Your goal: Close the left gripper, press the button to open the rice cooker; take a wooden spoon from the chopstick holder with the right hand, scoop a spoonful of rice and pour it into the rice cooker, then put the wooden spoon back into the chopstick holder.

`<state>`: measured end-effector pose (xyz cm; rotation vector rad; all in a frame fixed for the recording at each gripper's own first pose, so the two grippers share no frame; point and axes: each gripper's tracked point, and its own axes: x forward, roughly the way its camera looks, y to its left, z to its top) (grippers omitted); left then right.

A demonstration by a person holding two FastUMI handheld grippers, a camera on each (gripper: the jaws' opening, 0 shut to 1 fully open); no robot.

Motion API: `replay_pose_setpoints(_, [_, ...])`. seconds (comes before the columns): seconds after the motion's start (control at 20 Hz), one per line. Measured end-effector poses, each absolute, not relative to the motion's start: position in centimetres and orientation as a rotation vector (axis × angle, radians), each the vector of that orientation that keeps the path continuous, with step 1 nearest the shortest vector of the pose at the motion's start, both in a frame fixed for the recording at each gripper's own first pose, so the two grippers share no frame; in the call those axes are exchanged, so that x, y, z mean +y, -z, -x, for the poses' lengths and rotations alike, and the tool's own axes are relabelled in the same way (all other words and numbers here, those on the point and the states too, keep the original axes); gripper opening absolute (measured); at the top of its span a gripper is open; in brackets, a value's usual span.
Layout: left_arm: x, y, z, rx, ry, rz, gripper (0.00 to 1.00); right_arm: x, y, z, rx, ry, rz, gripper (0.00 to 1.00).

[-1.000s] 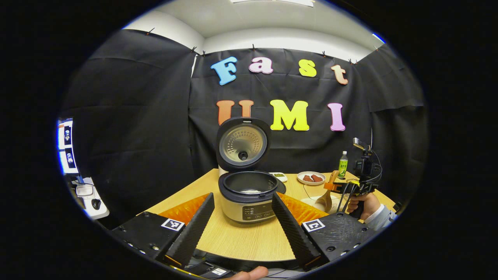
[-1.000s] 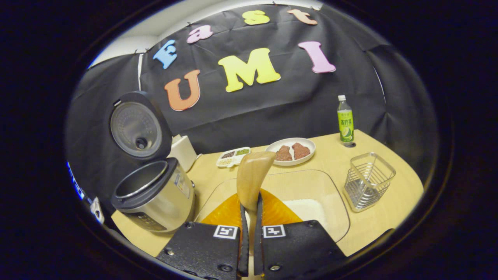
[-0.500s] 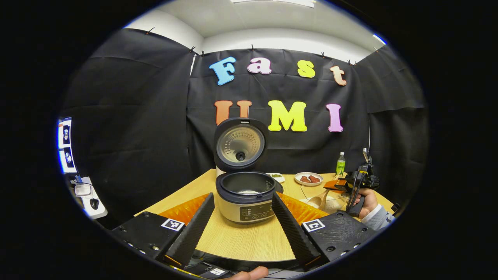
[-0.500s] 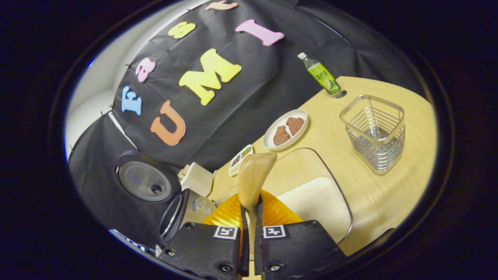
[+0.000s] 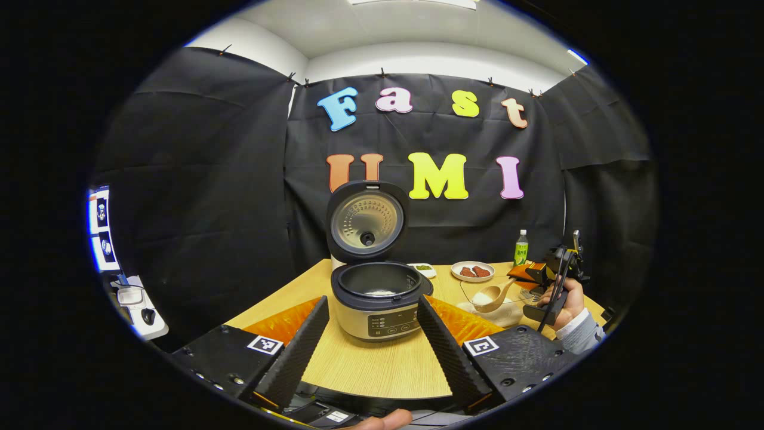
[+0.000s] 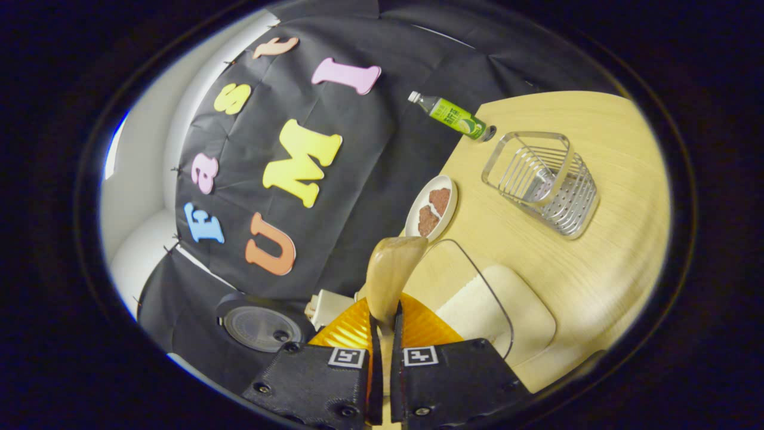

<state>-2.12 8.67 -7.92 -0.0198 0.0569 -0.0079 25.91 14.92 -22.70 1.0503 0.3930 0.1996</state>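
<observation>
The rice cooker [image 5: 377,301] stands mid-table with its lid [image 5: 367,220] up and its pot showing. My left gripper [image 5: 371,303] is open in front of it, fingers wide apart, holding nothing. At the right, a hand holds my right gripper [image 5: 540,278], shut on the wooden spoon [image 5: 492,294]. The spoon lies about level over the glass rice tray [image 5: 507,310], with something white in its bowl. In the right gripper view, rolled hard sideways, the spoon [image 6: 391,275] sticks out from my right gripper [image 6: 382,313] over the tray's rice [image 6: 477,301]. The wire chopstick holder [image 6: 540,179] stands beyond.
A plate of brown pieces [image 6: 433,206], a green bottle [image 6: 453,116] and a white box [image 6: 325,304] stand along the back of the wooden table [image 6: 597,239]. The cooker's lid [image 6: 259,328] shows at the lower left. A small sectioned dish [image 5: 425,269] sits behind the cooker.
My right gripper has rolled over sideways, and the spoon went from hanging bowl-down at the tray to lying about level above it. The left gripper has stayed open and almost still.
</observation>
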Motion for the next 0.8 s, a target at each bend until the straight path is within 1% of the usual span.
replay_pose_setpoints(0.15, [8.2, 7.9, 2.2, 0.059, 0.019, 0.019, 0.95, 13.4, 21.6, -25.4, 0.349, -0.176, -1.187, 0.1])
replay_pose_setpoints(0.3, [8.2, 7.9, 2.4, 0.06, 0.026, 0.011, 0.95, 12.6, 20.1, -24.9, 0.325, -0.204, -1.37, 0.1])
replay_pose_setpoints(0.4, [8.2, 7.8, 2.6, 0.058, 0.03, 0.01, 0.95, 13.4, 19.2, -24.7, 0.328, -0.238, -1.448, 0.1])
replay_pose_setpoints(0.6, [8.5, 7.7, 3.1, 0.057, 0.035, 0.012, 0.95, 15.4, 16.2, -24.1, 0.313, -0.296, -1.478, 0.1])
replay_pose_setpoints(0.7, [9.0, 7.8, 3.4, 0.058, 0.028, 0.01, 0.95, 17.0, 14.5, -23.8, 0.3, -0.32, -1.456, 0.08])
replay_pose_setpoints(0.8, [10.0, 7.6, 3.6, 0.056, 0.006, 0.005, 0.95, 19.1, 13.2, -23.8, 0.301, -0.344, -1.442, 0.1])
